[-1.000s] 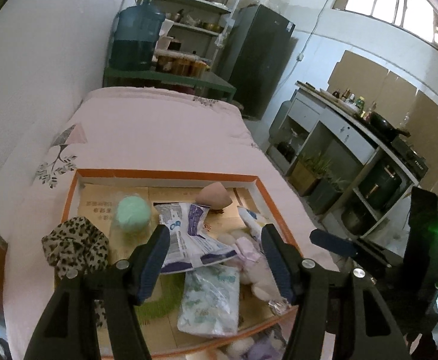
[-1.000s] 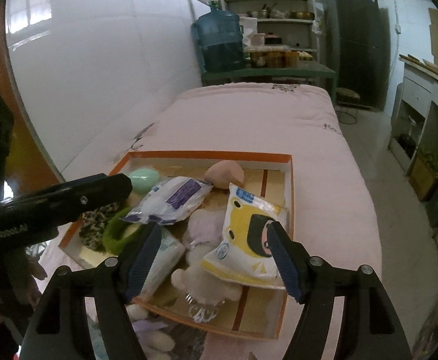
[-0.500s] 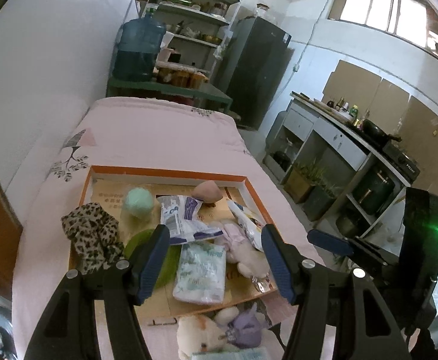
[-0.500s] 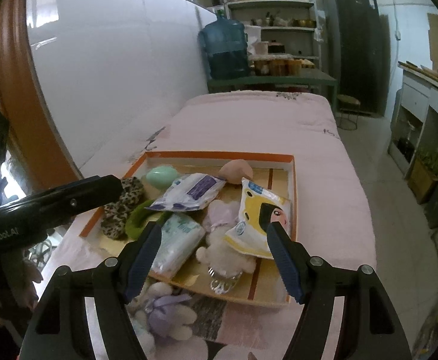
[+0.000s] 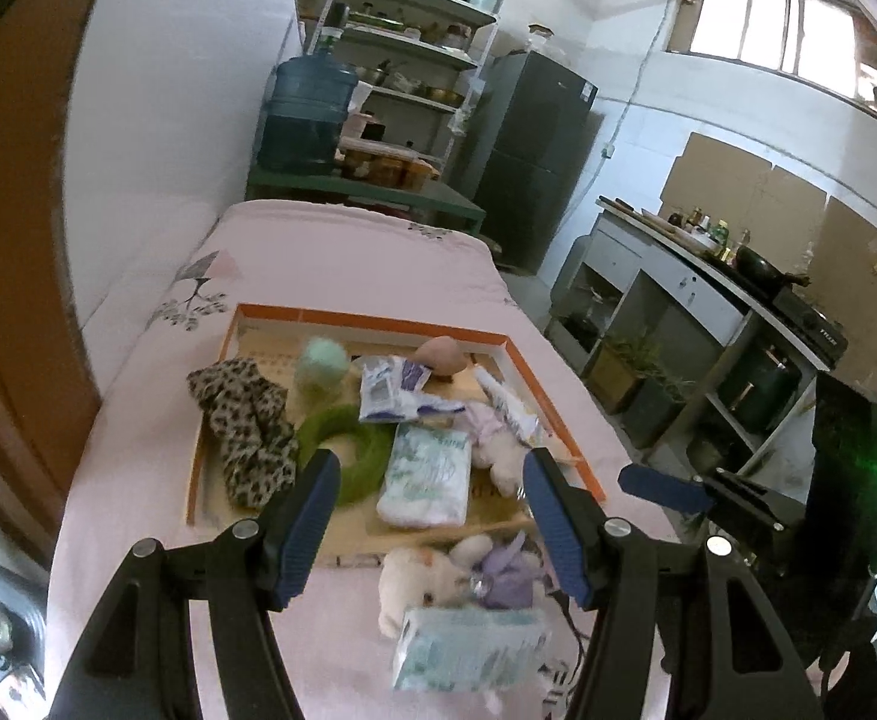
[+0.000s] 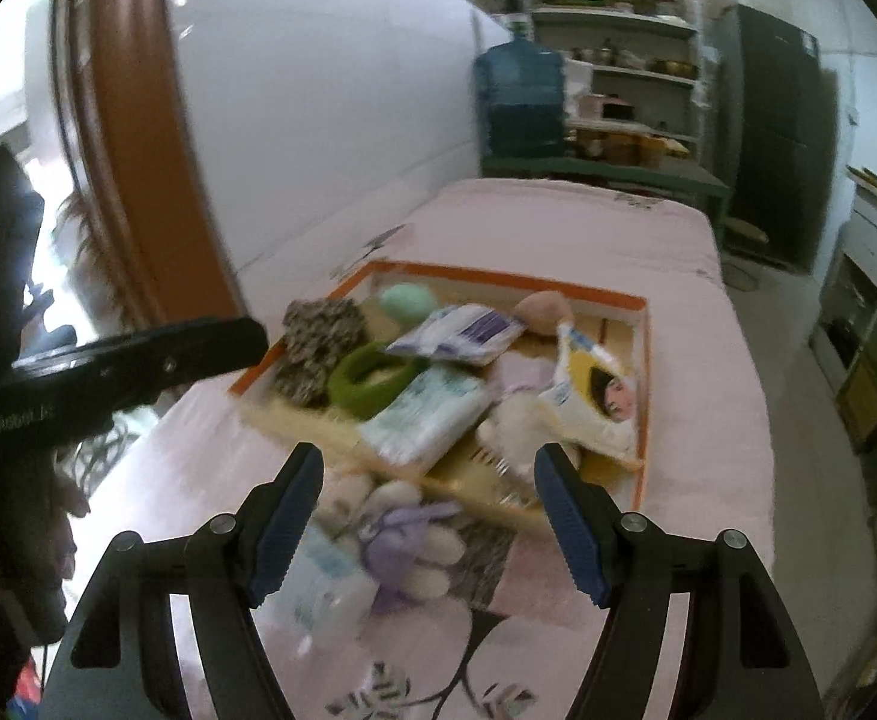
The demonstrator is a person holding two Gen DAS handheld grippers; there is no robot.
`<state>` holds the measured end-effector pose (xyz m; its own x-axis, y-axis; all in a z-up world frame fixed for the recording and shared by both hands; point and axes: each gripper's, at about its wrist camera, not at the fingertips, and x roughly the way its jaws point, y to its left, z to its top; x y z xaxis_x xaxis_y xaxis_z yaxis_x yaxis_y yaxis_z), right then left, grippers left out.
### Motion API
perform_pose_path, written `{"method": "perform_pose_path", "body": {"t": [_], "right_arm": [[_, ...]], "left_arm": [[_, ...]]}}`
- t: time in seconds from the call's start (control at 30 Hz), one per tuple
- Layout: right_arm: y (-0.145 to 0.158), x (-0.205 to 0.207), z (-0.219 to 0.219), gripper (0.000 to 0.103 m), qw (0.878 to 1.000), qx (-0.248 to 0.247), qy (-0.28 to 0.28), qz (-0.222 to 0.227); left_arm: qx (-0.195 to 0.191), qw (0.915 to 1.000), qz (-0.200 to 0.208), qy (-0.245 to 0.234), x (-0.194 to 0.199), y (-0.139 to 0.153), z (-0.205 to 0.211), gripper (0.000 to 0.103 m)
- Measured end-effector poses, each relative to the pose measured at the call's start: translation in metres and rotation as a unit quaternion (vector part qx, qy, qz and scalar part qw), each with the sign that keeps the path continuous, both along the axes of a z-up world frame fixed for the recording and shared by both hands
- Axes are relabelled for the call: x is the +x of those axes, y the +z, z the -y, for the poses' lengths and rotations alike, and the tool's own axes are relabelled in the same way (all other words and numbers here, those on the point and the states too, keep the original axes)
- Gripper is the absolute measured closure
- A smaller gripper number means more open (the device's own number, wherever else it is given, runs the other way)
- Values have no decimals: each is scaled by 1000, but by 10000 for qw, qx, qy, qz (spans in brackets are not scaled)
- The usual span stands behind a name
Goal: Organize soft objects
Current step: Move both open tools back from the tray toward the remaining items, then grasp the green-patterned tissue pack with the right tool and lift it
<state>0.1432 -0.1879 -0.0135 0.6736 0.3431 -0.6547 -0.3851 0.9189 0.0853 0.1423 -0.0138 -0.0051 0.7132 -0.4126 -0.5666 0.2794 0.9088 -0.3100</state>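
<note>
Partly blurred, the purple plush point(image 6: 405, 540) lies outside the tray point(image 6: 641, 360)

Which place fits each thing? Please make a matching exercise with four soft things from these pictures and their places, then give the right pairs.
Things:
1. leopard-print cloth
2. purple plush toy
3. mint green ball
4. green ring

Places:
A. on the pink bed cover, outside the tray
B. in the tray, near its far rim
C. draped over the tray's left rim
D. in the tray, between the cloth and the white tissue pack

Pairs: 1-C, 2-A, 3-B, 4-D
</note>
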Motion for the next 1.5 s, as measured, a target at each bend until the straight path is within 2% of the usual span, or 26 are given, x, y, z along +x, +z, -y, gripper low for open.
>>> {"method": "perform_pose_path", "body": {"t": [0.3, 0.57, 0.87, 1.13, 1.27, 1.3, 1.37, 1.4, 1.43, 1.5], "right_arm": [[-32, -33, -14, 29, 9991, 177, 280, -255], [-62, -27, -22, 29, 9963, 310, 374, -703], [-71, -17, -35, 29, 9918, 589, 615, -949], [-71, -25, -50, 29, 9891, 529, 971, -974], [-74, -25, -61, 29, 9887, 330, 1115, -948], [-75, -24, -64, 30, 9886, 274, 1130, -953], [-78, -23, -68, 41, 9885, 171, 1157, -958], [-80, -22, -69, 52, 9890, 103, 1126, -951], [-81, -21, -69, 59, 9893, 79, 1105, -954], [-81, -22, -67, 65, 9892, 115, 1081, -984]], "left_arm": [[9, 9998, 82, 191, -34, -13, -9, 40], [-45, 9996, 0, 291, -47, -27, -17, 40], [-108, 9991, -84, 389, -47, -35, -29, 40], [-113, 9990, -165, 396, -45, -43, -32, 40], [-147, 9988, -190, 424, -45, -44, -34, 40], [-150, 9988, -191, 428, -45, -44, -34, 40], [-135, 9988, -193, 439, -46, -45, -35, 40], [-132, 9987, -198, 444, -46, -45, -36, 40], [-131, 9987, -205, 454, -46, -46, -37, 40], [-126, 9985, -218, 481, -46, -47, -39, 40]]}}
